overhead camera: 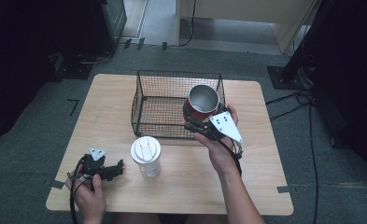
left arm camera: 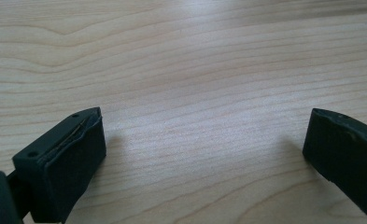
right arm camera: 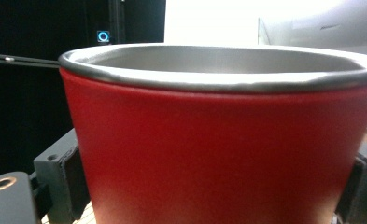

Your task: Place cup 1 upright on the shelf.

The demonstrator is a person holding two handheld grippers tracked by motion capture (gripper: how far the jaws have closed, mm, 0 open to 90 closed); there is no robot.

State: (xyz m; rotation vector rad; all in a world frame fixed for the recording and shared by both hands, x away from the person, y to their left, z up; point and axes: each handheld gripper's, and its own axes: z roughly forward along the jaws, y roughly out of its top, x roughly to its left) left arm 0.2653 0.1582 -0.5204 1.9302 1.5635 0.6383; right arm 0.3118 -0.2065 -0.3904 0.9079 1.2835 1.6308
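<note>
Right hand-held gripper [overhead camera: 194, 120] clamps the red steel cup [overhead camera: 202, 101] upright at the near right corner of the wire basket [overhead camera: 149, 110]; basket interior lies left and beyond. Left hand-held gripper [overhead camera: 118, 167] rests on the tabletop [overhead camera: 260, 186], beside a lidded tumbler [overhead camera: 146, 156].

Left gripper view: jaws wide apart over bare wood.

Right gripper view: the red steel cup [right arm camera: 218, 149] sits between the jaws; pad contact is probably firm, though mostly hidden.

A lab-like recording room is suggested: a wooden table [overhead camera: 181, 186] is set on grey carpet [overhead camera: 27, 154], ringed by dark stands [overhead camera: 295, 60], cables [overhead camera: 307, 100] and tape marks [overhead camera: 74, 106].
</note>
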